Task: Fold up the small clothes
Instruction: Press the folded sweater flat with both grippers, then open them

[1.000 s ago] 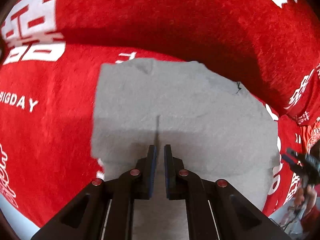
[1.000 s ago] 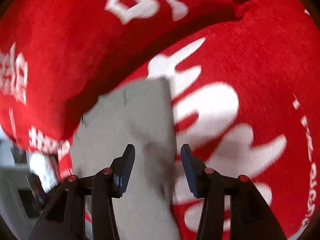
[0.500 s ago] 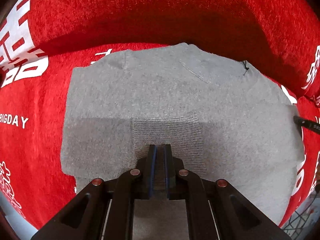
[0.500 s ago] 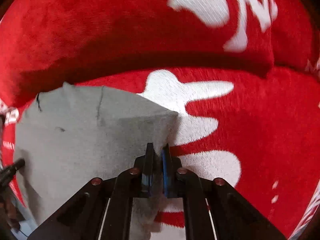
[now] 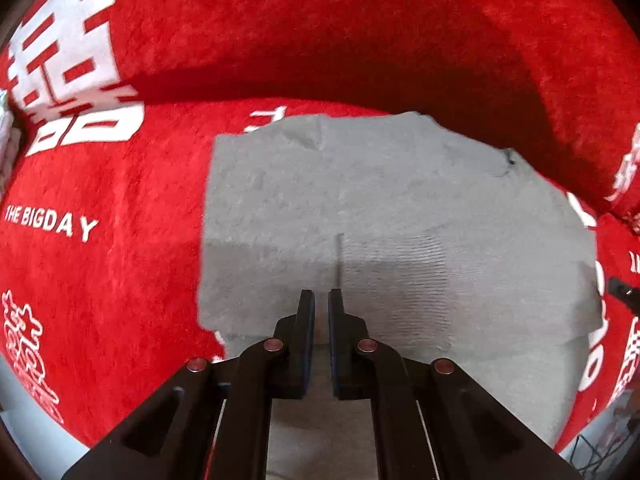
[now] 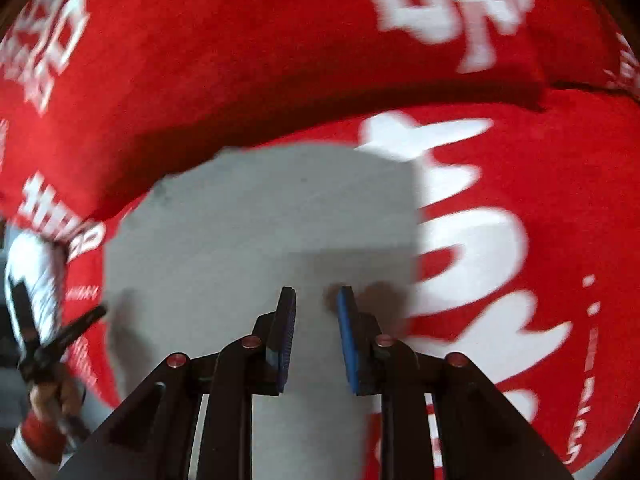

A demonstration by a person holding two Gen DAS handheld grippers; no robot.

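Left wrist view: the grey top (image 5: 360, 208) lies flat on the red sofa (image 5: 120, 260). The left gripper (image 5: 321, 300) above it is shut, pinching a thin fold. The right gripper (image 6: 316, 300) above the top is opening, holding nothing. A tug could undo the 1 fold.

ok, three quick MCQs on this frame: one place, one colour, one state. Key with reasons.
1. Where does the grey knitted garment lie?
A. on the red plush cover with white print
B. on a bare wooden table
C. hanging from a rail

2. What colour are the pads on the right gripper fingers?
A. green
B. blue
C. yellow

3. How does the right gripper stand?
A. clamped on a white sock
B. out of view
C. fingers apart, nothing pinched

Key: 1 A, red plush surrounds the flat grey cloth in both views. 2 B, blue pad faces show on both fingers. 3 C, a clear gap shows between the pads, which are opening above the garment; the left gripper is shut.
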